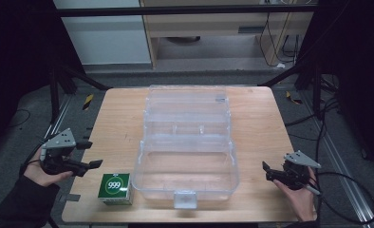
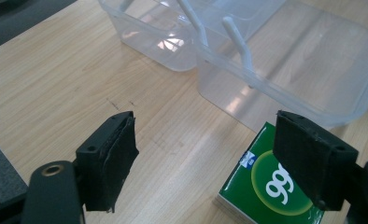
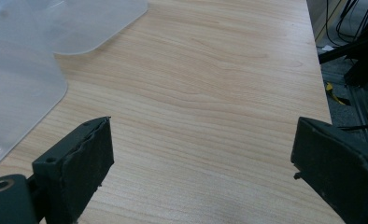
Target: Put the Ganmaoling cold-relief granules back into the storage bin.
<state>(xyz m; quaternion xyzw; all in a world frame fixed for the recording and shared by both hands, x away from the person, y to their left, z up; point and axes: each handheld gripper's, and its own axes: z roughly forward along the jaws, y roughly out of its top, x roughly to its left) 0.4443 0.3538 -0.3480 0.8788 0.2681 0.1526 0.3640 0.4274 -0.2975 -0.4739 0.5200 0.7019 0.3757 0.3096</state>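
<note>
The green box [image 1: 115,188] lay on the table [image 1: 118,123], just right of the left gripper [image 1: 91,154]; its jaws stood apart, empty; right gripper [image 1: 266,170] gaped wide.

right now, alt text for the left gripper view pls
Open black left tongs hang over a wooden table, nothing between them. A green box marked 999 lies partly behind one jaw, beside an open clear plastic case.

Box [image 1: 115,188] sits just left of the open case [image 1: 187,161] (near the table's [image 1: 114,123] front edge).
</note>
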